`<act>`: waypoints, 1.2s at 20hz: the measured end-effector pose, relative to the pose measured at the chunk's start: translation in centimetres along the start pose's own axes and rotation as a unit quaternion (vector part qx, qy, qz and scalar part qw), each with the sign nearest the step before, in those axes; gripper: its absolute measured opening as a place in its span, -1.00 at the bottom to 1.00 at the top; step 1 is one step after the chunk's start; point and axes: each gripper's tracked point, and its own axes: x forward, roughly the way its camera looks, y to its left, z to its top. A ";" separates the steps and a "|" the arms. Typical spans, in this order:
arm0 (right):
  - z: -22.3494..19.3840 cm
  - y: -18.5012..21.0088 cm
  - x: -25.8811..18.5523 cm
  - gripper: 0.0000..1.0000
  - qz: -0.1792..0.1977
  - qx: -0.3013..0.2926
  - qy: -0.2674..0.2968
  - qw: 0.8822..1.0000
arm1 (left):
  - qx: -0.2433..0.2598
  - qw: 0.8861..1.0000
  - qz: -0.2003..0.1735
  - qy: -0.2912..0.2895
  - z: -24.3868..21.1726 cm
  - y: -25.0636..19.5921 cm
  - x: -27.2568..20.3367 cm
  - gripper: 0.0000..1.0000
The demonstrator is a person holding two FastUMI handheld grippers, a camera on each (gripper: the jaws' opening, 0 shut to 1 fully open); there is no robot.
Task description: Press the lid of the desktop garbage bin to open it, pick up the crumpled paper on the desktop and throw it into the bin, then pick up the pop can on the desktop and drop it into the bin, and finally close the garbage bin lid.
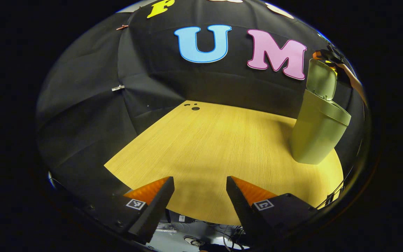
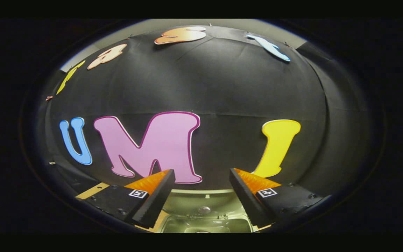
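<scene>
Bin [image 2: 201, 213] open, just below your right gripper [image 2: 201, 189].
Your two grippers stand with fingers apart, empty; the left gripper [image 1: 200, 196] is over the table [image 1: 222, 140].

bin [image 1: 317, 136]: on the table [image 1: 222, 147], at its far right in the left gripper view
lid [image 1: 322, 78]: raised, behind the bin's opening
right gripper [image 2: 201, 179]: above the bin's opening, lid before it
</scene>
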 end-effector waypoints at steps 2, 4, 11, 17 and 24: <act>-0.2 0.3 -0.4 0.97 0.006 -0.010 0.004 1.000 | -0.004 1.000 0.001 -0.004 0.3 -0.1 0.0 0.92; -0.6 0.6 -1.3 0.96 0.016 -0.018 0.015 1.000 | -0.006 1.000 -0.001 -0.008 0.5 -0.3 0.1 0.92; -2.6 0.7 -6.5 0.96 0.031 -0.030 0.044 0.998 | 0.010 0.999 -0.043 -0.018 1.3 -2.3 0.7 0.92; -7.4 0.4 -11.3 0.96 0.033 -0.037 0.082 0.995 | 0.037 0.997 -0.073 -0.014 0.5 -2.4 0.1 0.92; -15.2 -0.2 -14.5 0.97 0.014 -0.022 0.155 0.988 | 0.055 0.995 -0.084 -0.011 0.7 -0.7 -0.7 0.92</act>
